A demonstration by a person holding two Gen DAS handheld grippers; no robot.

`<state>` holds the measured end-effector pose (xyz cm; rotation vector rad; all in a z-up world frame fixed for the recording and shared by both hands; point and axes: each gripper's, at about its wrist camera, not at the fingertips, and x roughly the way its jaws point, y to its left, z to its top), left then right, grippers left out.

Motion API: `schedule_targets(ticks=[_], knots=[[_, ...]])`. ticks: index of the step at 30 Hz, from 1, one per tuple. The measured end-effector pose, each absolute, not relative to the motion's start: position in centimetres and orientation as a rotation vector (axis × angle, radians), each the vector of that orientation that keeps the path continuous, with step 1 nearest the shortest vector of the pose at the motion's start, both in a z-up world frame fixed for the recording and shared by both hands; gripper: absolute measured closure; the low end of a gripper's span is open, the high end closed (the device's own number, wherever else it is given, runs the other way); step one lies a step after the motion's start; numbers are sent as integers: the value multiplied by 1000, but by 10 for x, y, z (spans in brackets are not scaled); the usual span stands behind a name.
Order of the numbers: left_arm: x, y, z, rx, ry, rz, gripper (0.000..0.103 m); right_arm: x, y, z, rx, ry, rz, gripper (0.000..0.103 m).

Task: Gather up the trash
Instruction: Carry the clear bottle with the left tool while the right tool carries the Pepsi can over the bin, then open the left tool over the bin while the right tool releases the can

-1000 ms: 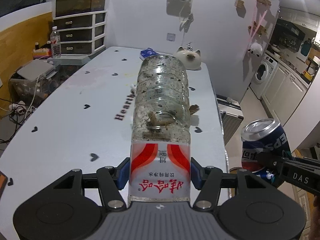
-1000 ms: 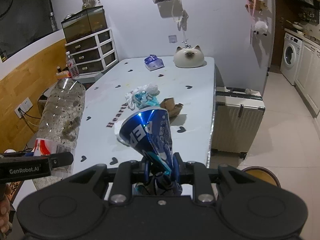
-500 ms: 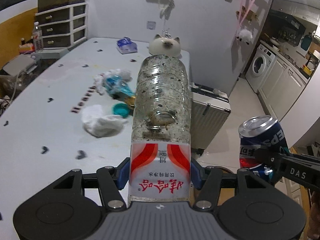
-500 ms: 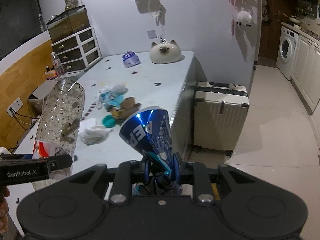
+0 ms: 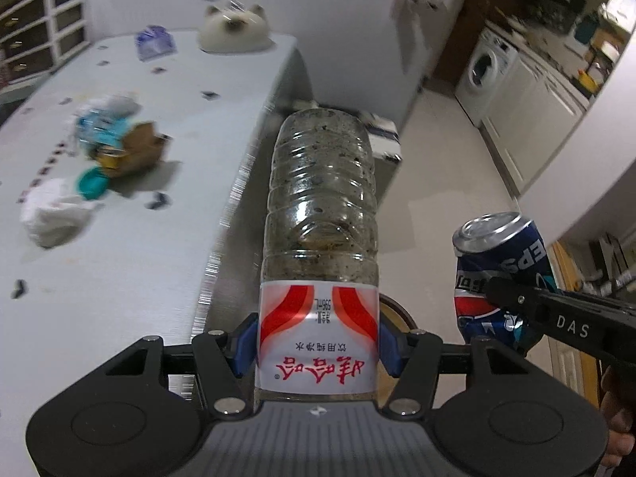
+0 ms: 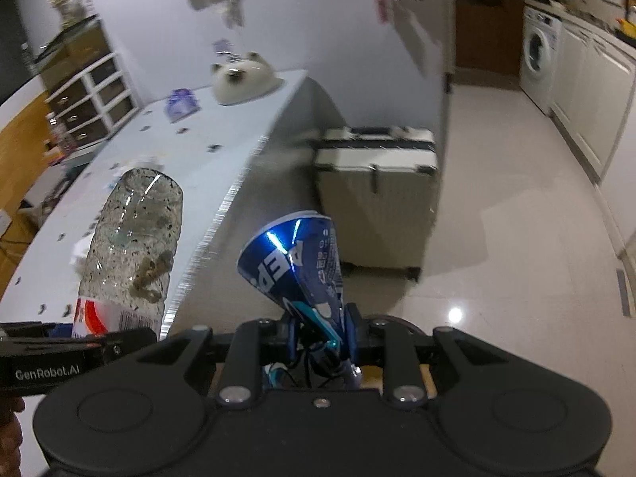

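The left tool [image 5: 318,348] is clamped on a dirty plastic bottle [image 5: 320,214], held past the bench [image 5: 119,278] edge. The right tool [image 6: 320,336] pinches a crushed blue can [image 6: 298,262] above the floor

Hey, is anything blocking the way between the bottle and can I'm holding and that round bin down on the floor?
Nothing visible does. The left gripper holds the plastic bottle and the right gripper holds the crushed can, both past the table edge. The bin's rim shows just below the bottle, mostly hidden behind it.
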<state>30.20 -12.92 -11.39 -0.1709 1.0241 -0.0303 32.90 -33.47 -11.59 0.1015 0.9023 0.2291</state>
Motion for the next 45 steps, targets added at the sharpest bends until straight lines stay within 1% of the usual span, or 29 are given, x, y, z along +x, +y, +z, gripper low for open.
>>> schedule_targets(ticks=[8, 18, 23, 27, 28, 29, 31, 32, 42, 45], knots=[[348, -183, -178, -173, 1208, -129, 43, 344, -395, -169, 174, 1014, 117, 79], [400, -218, -299, -154, 1538, -195, 43, 371, -426, -260, 271, 1194, 59, 79], [424, -226, -358, -107, 1645, -181, 42, 383, -427, -305, 301, 1262, 49, 79], [446, -226, -393, -99, 1659, -170, 41, 390, -426, -334, 319, 1295, 44, 79], [451, -227, -400, -85, 1659, -170, 36, 394, -425, -340, 326, 1304, 41, 79], [452, -229, -405, -70, 1662, -168, 31, 396, -424, -347, 332, 1314, 37, 79], [453, -230, -411, -23, 1660, -157, 15, 400, -424, -357, 342, 1323, 36, 79], [453, -230, -413, -1, 1656, -152, 13, 402, -423, -362, 348, 1327, 37, 79], [445, -208, -420, 10, 1652, -107, 12, 417, -413, -399, 367, 1383, 65, 78], [439, -203, -419, 2, 1651, -91, 12, 418, -410, -405, 399, 1386, 95, 71]])
